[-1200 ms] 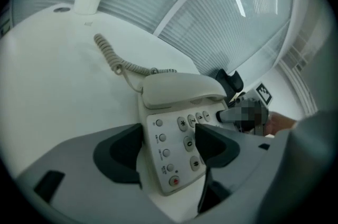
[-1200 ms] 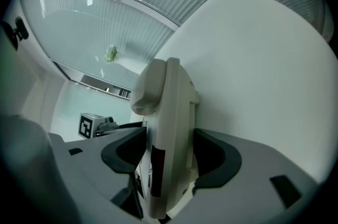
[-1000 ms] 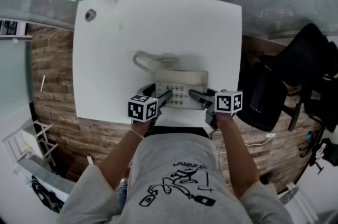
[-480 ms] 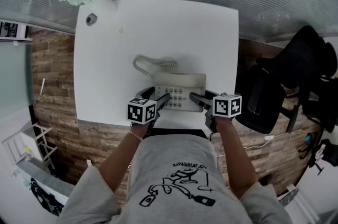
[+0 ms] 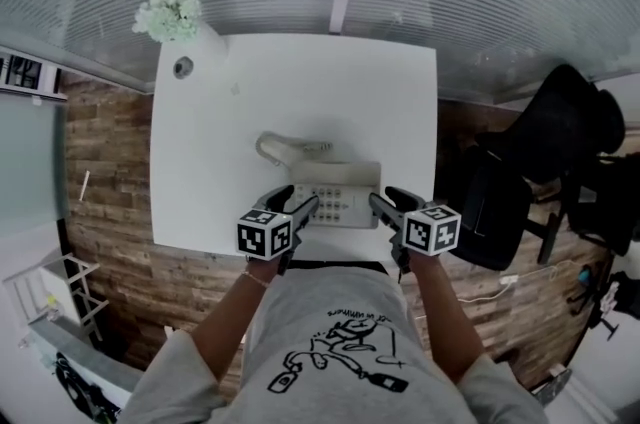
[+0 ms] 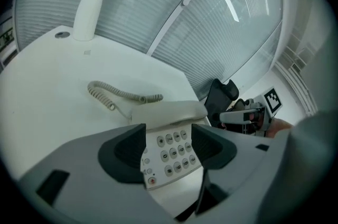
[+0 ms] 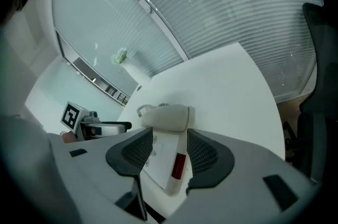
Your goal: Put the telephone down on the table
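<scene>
The beige telephone (image 5: 335,193) rests on the white table (image 5: 300,92) near its front edge, handset on the cradle and coiled cord (image 5: 285,146) trailing to the back left. My left gripper (image 5: 298,205) hovers at the phone's near left corner and my right gripper (image 5: 385,202) at its near right corner. Both are raised off the phone, and their jaws are closing with nothing pressed between them. In the left gripper view the keypad (image 6: 171,146) shows beyond the pads. In the right gripper view the phone's side (image 7: 166,136) shows beyond the pads.
A white vase with pale flowers (image 5: 178,12) and a small round cap (image 5: 183,67) stand at the table's back left corner. A black office chair (image 5: 545,162) is to the right of the table. The floor below is wood plank.
Both grippers have risen and drawn slightly back from the telephone's sides, and their jaws have narrowed. The telephone has stayed where it lies on the table.
</scene>
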A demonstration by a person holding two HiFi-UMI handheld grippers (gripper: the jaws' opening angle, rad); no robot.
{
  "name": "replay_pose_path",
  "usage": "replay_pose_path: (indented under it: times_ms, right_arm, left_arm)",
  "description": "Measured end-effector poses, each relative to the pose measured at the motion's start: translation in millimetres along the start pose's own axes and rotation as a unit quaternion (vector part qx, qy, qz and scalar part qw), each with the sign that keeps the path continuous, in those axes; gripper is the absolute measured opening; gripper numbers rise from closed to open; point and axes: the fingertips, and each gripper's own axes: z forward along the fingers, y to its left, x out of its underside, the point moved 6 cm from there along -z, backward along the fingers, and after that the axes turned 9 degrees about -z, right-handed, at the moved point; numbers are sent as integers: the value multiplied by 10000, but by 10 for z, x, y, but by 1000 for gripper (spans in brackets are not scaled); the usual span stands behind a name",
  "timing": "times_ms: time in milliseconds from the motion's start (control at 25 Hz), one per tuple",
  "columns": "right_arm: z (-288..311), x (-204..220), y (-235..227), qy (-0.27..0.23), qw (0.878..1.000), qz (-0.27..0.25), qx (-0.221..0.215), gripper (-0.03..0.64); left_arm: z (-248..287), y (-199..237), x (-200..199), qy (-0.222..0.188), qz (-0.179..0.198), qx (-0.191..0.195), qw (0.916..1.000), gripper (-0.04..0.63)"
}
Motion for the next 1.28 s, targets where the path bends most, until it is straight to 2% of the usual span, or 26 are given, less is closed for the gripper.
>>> replay_pose_path:
  times_ms: [240,320,400,560,800,960,1120,1280]
  right_arm:
    - [-238,-338,371,-624,9945,-833,73,163]
    - [-338,-471,507,-831,9894,-1179,171,155]
    - [-457,-611,655,-1061,9830,-1483,225,149]
    - [-709,-859,947,-1470,9712,-1862,228,126]
    - [-988,-1134,1303,-1880,9573,-2191,122,95]
    - [-1205,-1331,1530,-2224,9403,-2571,145,81]
    - [-1404,-1504,1751,-2496,9262,-2825,111,77]
    - [-1553,-1650,1926,-2760,9132,-2997,46,69]
  left_arm:
    - [-247,-418,-300,-689,201,508,9961,196]
    - [-338,-584,-402,-869,347,720,9930,161]
    - [-438,-774,-493,-999,594,924,9889,153]
    - [-677,-1171,-654,-1276,1075,1231,9783,109]
    - [-1037,-1663,-870,-1913,1186,1934,9549,44]
    - [-1244,-1900,-940,-2219,1572,2031,9406,14]
    - [-1373,-2037,-991,-2286,1599,2041,9384,6]
    - [-1541,-2214,-1066,-2552,1878,2003,9271,3]
